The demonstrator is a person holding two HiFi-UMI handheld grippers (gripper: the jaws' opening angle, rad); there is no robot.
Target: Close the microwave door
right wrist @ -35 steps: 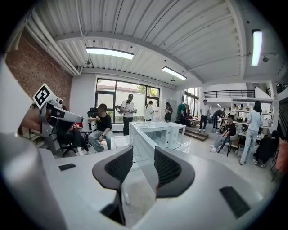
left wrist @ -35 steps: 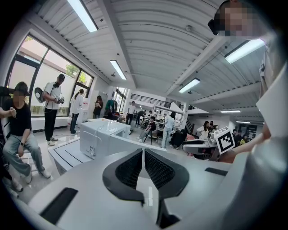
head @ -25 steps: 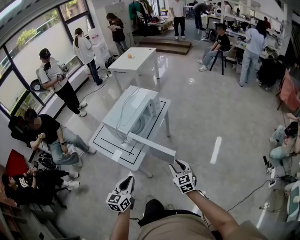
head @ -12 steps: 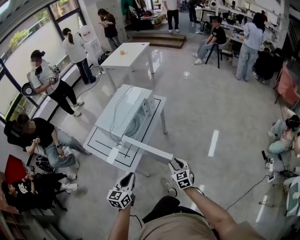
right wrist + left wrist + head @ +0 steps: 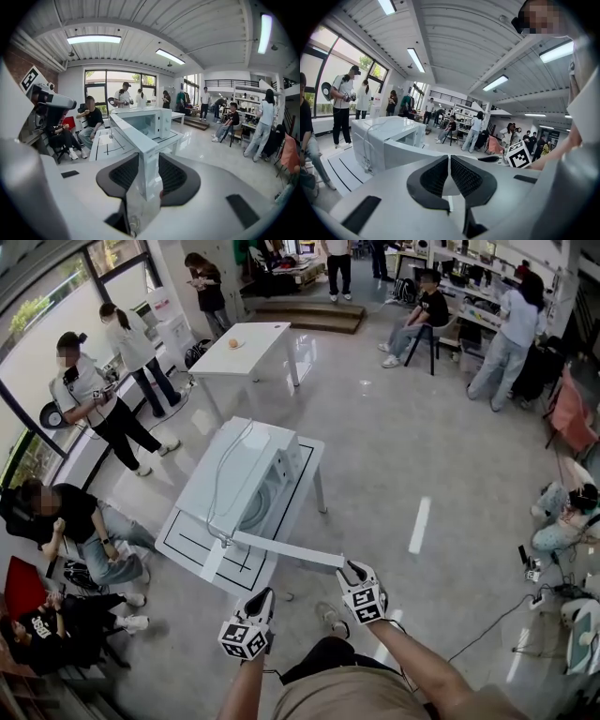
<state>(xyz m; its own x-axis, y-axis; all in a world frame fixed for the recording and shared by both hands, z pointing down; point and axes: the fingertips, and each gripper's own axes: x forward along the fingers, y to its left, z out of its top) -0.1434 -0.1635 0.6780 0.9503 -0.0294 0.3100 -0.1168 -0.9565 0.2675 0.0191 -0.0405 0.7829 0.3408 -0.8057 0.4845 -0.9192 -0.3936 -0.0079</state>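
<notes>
Both forearms reach forward from the bottom of the head view, with the grippers tipped a bit downward. Left gripper (image 5: 260,598) (image 5: 449,159) is low and close to the body, jaws together with nothing between them, clear of the door. Right gripper (image 5: 351,568) (image 5: 147,164) is further out, with the right forearm (image 5: 422,657) angled up-left. Its jaws are part-way apart and clamped on the free end of the flat white microwave door (image 5: 286,549) (image 5: 133,136). The door is swung wide open and stands on edge, long axis level. It runs from the right gripper leftward to its hinge at the near corner of the boxy white microwave (image 5: 239,465), whose opening faces lower right in the head view. The microwave sits on a low white counter with black line markings (image 5: 183,545). Beyond it are a second white table (image 5: 253,343) and people standing and sitting around the room.
</notes>
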